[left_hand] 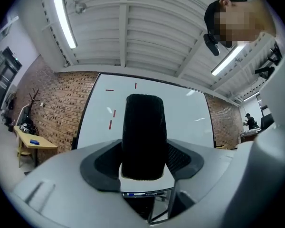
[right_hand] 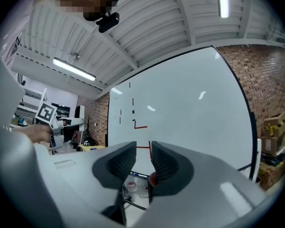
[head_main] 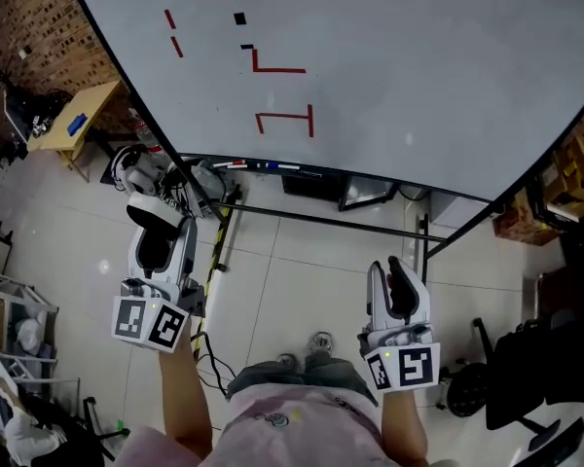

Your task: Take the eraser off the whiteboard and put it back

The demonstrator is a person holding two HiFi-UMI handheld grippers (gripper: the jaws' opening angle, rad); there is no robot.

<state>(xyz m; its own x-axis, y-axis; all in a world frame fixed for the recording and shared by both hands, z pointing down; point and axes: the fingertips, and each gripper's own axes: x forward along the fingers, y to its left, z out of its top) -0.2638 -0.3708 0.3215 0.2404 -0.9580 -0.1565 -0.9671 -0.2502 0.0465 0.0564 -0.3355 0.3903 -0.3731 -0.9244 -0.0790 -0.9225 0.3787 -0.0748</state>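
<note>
Black and ribbed, the eraser [left_hand: 142, 132] looks to me like a light, stiff block, probably with a softer wiping face. I judge it won't slip easily, since the ribbing gives the pads something to bite. The best hold is across its two long sides near the middle, which is where it sits now.

My left gripper [head_main: 161, 232] is clamped on it. The eraser stands on end between the two pads, and its far end pokes out past the tips toward the whiteboard [head_main: 419, 76]. The board is well apart from the eraser, which is off it and out near the board's left edge.

My right gripper [right_hand: 143, 163] is closed with nothing between its pads, and it points level at the board's red marks [head_main: 282, 120].
</note>
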